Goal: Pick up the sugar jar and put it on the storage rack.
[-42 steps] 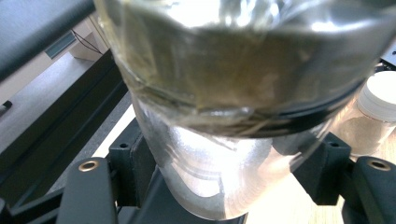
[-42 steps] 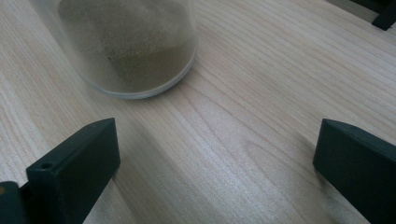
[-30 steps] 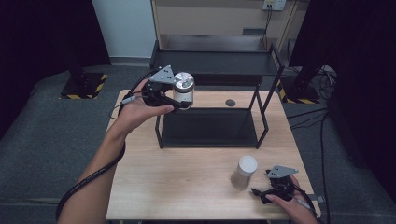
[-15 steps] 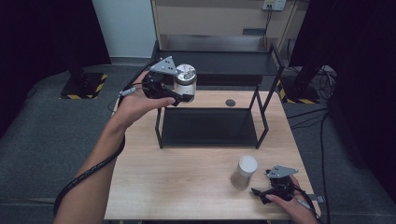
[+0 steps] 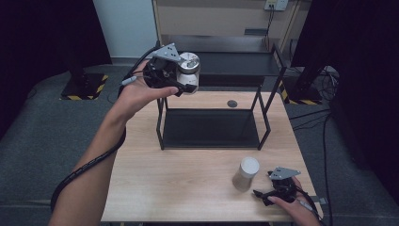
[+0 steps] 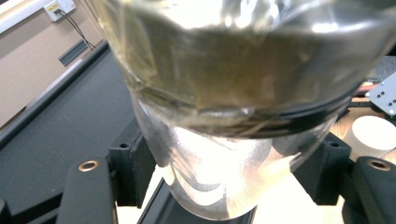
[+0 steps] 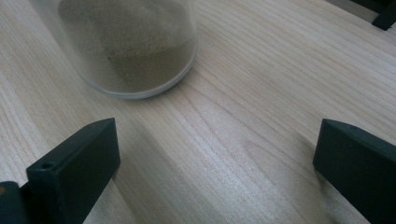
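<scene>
Clear glass, slick and rounded, sat clamped between the jaws of the left gripper (image 5: 181, 77): a jar (image 5: 189, 71) with a metal lid, held in the air at about ten o'clock of the table (image 5: 141, 188), beside the top tier of the black shelf (image 5: 244, 63). The pads bit only its narrow lower body, so the heavier top could have pivoted or slid out if the hand tilted. Swung carelessly, it might have struck the shelf's upright. At five o'clock the right gripper (image 5: 270, 193) rested on the wood with jaws apart, just beside a white-capped jar (image 5: 245, 173) of sandy powder; a nudge there could have toppled it.
</scene>
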Demonstrator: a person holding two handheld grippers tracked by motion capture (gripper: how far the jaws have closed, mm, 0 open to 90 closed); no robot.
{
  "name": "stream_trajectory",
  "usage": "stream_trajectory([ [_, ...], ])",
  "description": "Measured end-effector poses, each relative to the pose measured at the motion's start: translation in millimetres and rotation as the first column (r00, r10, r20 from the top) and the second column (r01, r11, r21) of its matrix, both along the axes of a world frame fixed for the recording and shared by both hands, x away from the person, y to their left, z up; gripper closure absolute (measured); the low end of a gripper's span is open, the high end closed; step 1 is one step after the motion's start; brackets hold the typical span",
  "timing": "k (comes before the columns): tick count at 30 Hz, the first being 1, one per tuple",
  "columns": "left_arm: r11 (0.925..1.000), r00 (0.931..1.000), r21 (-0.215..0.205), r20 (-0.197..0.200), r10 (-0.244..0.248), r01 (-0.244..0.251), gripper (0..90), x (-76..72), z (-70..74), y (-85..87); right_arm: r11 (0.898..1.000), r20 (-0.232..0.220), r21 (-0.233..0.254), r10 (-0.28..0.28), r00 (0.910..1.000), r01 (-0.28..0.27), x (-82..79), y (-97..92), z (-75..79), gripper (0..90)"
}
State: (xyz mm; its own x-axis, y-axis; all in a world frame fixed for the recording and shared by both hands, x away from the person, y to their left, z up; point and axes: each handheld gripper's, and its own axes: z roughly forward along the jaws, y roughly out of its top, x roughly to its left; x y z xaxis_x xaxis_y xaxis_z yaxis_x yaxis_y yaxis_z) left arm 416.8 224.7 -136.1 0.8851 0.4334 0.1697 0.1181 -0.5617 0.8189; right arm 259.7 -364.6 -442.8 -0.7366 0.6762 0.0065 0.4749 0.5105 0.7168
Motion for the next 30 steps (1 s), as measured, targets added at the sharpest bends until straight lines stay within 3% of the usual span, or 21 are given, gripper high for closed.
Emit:
stream_trajectory([
  [7, 0.9981, 0.9982, 0.014, 0.006, 0.06, -0.06, 30.4, 1.7, 10.2, -12.7, 1.0, 0.0, 0.0, 0.0, 1.0, 0.0, 0.0, 0.0, 0.1, 1.0],
  [12, 0.9955, 0.9955, -0.003, 0.006, 0.095, -0.095, 30.4, 5.1, 11.9, -16.8, 1.0, 0.0, 0.0, 0.0, 1.0, 0.0, -0.1, 0.0, 0.0, 1.0],
  [20, 0.9858, 0.9859, -0.018, 0.002, 0.167, -0.167, 30.4, 11.1, 13.3, -24.1, 1.0, 0.0, 0.0, 0.0, 1.0, 0.0, -0.1, 0.0, 0.0, 1.0],
  [23, 0.9781, 0.9781, -0.001, -0.004, 0.208, -0.208, 30.4, 13.3, 15.1, -30.3, 1.0, 0.0, 0.0, 0.0, 1.0, 0.0, 0.0, -0.1, 0.0, 1.0],
  [30, 0.9735, 0.9738, -0.025, -0.008, 0.227, -0.227, 30.4, 22.4, 12.0, -33.4, 1.0, 0.0, 0.0, 0.001, 1.0, -0.001, 0.1, -0.4, 0.2, 1.1],
])
